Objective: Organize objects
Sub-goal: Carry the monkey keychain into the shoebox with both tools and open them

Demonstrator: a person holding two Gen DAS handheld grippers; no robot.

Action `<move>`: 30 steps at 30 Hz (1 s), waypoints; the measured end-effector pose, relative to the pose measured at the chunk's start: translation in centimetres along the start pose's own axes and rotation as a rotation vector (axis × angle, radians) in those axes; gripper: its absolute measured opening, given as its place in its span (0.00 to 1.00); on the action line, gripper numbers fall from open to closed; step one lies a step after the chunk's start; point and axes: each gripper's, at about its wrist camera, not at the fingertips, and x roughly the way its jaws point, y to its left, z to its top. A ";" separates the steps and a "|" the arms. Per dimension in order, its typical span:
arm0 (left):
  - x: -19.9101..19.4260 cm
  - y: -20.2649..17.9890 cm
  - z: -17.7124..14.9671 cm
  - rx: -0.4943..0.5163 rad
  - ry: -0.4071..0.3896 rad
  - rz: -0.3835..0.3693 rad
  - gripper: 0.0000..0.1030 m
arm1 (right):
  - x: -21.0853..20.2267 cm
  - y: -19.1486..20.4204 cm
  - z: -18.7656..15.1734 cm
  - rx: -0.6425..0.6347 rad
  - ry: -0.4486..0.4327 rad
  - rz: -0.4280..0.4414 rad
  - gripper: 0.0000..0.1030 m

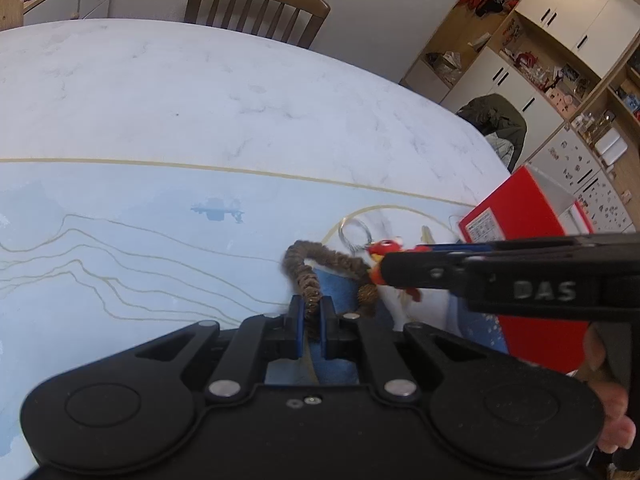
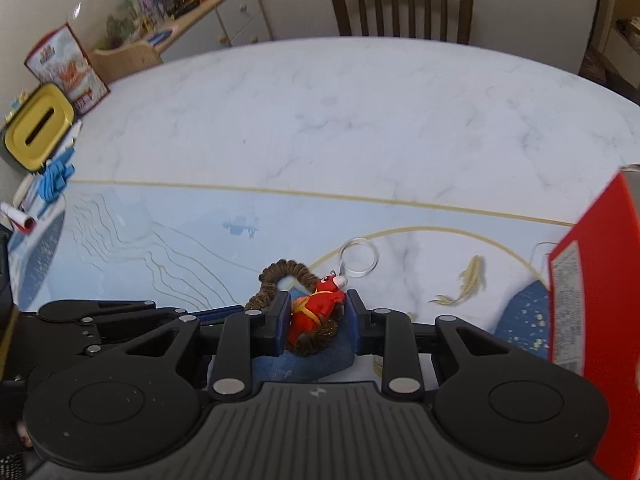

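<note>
A brown scrunchie (image 1: 304, 276) (image 2: 280, 270) lies curled on the pale blue placemat (image 1: 120, 248). My left gripper (image 1: 312, 308) is shut on one end of it. A small red toy figure (image 2: 316, 308) (image 1: 380, 246) with a clear ring (image 2: 359, 258) (image 1: 354, 232) attached rests against the scrunchie. My right gripper (image 2: 318, 312) is shut on the red figure, one pad pressed on each side. In the left wrist view the right gripper (image 1: 390, 276) reaches in from the right. In the right wrist view the left gripper (image 2: 224, 312) comes in from the left.
A red box (image 1: 516, 208) (image 2: 592, 260) stands close on the right. A key (image 1: 426, 234) lies beside it. A yellow-lidded box (image 2: 38, 132), blue cloth (image 2: 54, 182) and a printed carton (image 2: 66, 68) sit at the far left. A wooden chair (image 2: 400, 0) stands behind the marble table (image 2: 360, 100).
</note>
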 end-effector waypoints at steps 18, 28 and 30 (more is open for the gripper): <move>-5.1 -6.3 2.6 0.034 -0.018 -0.069 0.05 | -11.7 -5.7 -1.6 0.121 -0.151 0.022 0.27; -7.0 -13.7 3.7 0.132 -0.022 -0.085 0.05 | -17.0 -10.1 -3.7 0.146 -0.210 -0.009 0.27; -7.1 -15.3 3.9 0.149 -0.027 -0.093 0.05 | -17.7 -11.1 -4.1 0.148 -0.213 -0.018 0.27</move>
